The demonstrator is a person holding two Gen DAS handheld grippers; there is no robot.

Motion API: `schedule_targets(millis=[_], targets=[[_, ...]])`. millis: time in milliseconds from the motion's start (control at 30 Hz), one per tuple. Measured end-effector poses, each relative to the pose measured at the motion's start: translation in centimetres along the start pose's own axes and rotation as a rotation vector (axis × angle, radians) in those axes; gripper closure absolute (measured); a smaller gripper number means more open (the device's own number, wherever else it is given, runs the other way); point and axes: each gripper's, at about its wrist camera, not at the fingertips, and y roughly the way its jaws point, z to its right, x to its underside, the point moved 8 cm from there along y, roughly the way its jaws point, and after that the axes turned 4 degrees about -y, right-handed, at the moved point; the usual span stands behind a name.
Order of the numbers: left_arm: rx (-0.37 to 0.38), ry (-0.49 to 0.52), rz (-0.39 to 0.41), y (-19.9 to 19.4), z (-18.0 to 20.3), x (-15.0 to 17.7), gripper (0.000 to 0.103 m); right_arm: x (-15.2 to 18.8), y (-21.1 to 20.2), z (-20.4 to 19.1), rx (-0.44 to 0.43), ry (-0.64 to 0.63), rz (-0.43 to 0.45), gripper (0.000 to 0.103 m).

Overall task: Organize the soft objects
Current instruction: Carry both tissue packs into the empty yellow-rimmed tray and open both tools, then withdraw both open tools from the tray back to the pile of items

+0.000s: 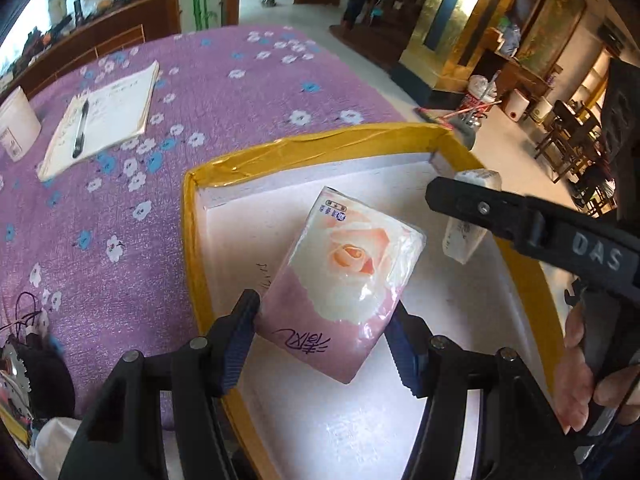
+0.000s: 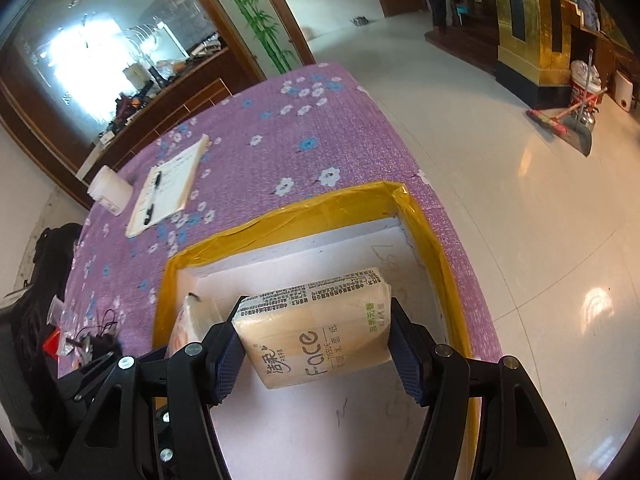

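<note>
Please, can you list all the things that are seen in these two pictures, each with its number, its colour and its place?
rose tissue pack: 1, pink and white, above the box, held by the left gripper
Face tissue pack: 1, tan, above the box, held by the right gripper
box: 1, yellow-taped rim, white inside, on the tablecloth
tablecloth: 1, purple, flowered
notepad: 1, white, far left
pen: 1, black, on the notepad
white jar: 1, beside the notepad
left gripper: 1, black
right gripper: 1, black
</note>
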Motion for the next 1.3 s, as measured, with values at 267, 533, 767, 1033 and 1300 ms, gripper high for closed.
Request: schedule_targets(millis=[267, 533, 767, 1033, 1300], targets=[[-0.01, -0.015, -0.027, 1.1, 0.1, 0.1, 0.04, -1.2, 1.6, -0.6, 0.031, -0.034, -0.01, 0.027], [0.01, -0.029, -0.032, 0.4, 0.2, 0.3, 0.037, -0.9, -1.0, -0.3, 0.011, -0.034, 0.053, 0.02], [0.053, -0.037, 0.051, -3.7, 0.5, 2.4, 0.037, 3.4, -5.6, -1.1, -0.014, -0.034, 0.128, 0.015], [0.073, 0.039, 0.21, -10.7, 1.7, 7.6, 0.028, 9.9, -12.3, -4.7, 0.016, -0.078, 0.291, 0.013], [-0.013, 0.123, 0.355, -15.3, -0.4, 16.0, 0.023, 17.8, -13.8, -11.9, -0.163, -0.189, 0.32, 0.012]])
